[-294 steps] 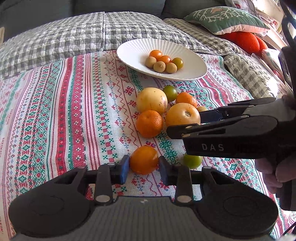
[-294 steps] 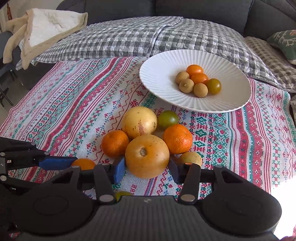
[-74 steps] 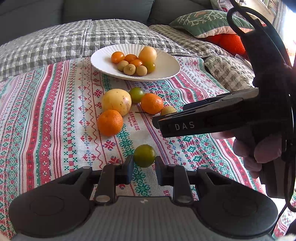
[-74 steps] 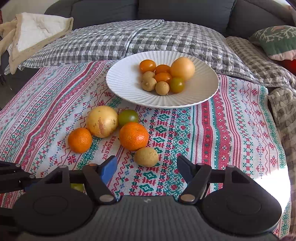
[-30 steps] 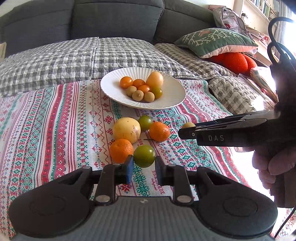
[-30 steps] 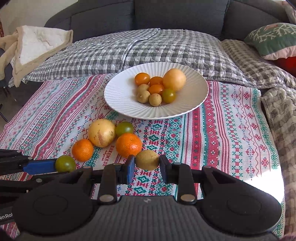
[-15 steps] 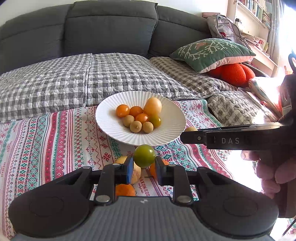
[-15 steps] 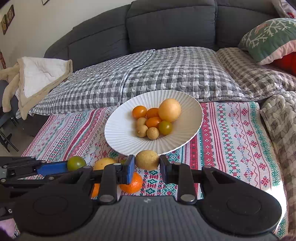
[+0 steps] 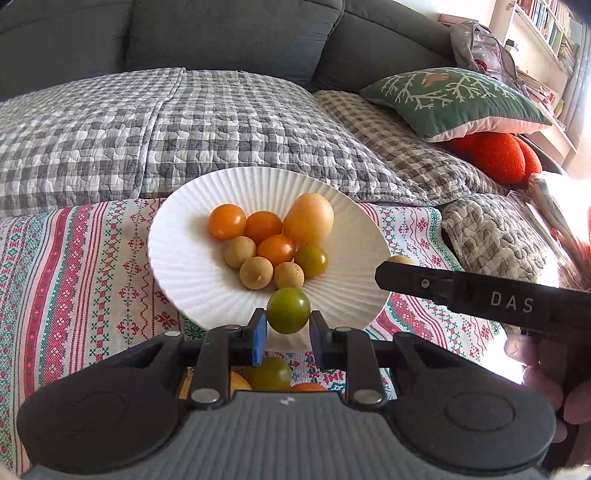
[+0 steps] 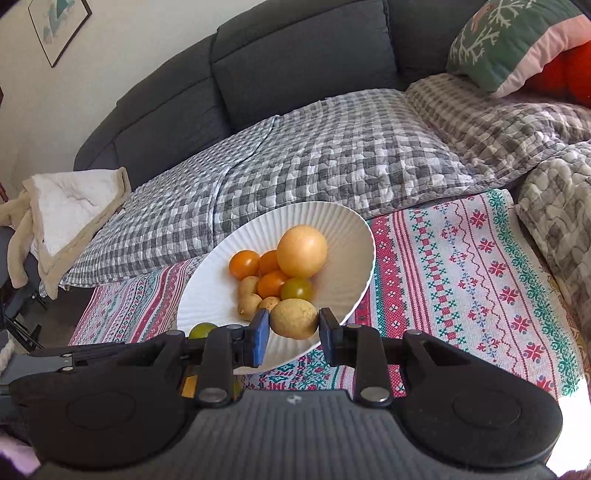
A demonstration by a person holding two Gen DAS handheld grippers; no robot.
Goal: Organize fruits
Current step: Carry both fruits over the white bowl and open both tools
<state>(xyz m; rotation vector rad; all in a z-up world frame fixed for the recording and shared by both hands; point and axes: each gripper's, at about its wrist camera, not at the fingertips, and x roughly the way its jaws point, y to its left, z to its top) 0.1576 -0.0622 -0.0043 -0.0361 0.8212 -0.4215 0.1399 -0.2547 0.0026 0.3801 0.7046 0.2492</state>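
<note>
Patterned cloth [image 9: 74, 280] over a sofa bed. Left wrist: left gripper [image 9: 288, 334] clamped on green fruit [image 9: 288, 311], white plate [image 9: 177, 254] just ahead (rim below). Right wrist: right gripper [image 10: 293, 334] pinching tan fruit [image 10: 294, 318], already over the plate's near rim.

White ribbed plate [image 9: 177, 254] — grey-checked quilt [image 9: 221, 118], striped embroidered cloth [image 9: 74, 266].

The plate [image 9: 177, 254] sits on the cloth [image 9: 74, 266], in the middle. A pile of fruit [image 9: 273, 243] lies in the plate. The quilt [image 9: 147, 122] lies behind the plate, and the sofa back [image 9: 184, 33] is farther still. A pillow [image 9: 454, 99] lies far right. Near the plate, low down, a few more fruits [image 9: 269, 373] seem to lie on the cloth.
</note>
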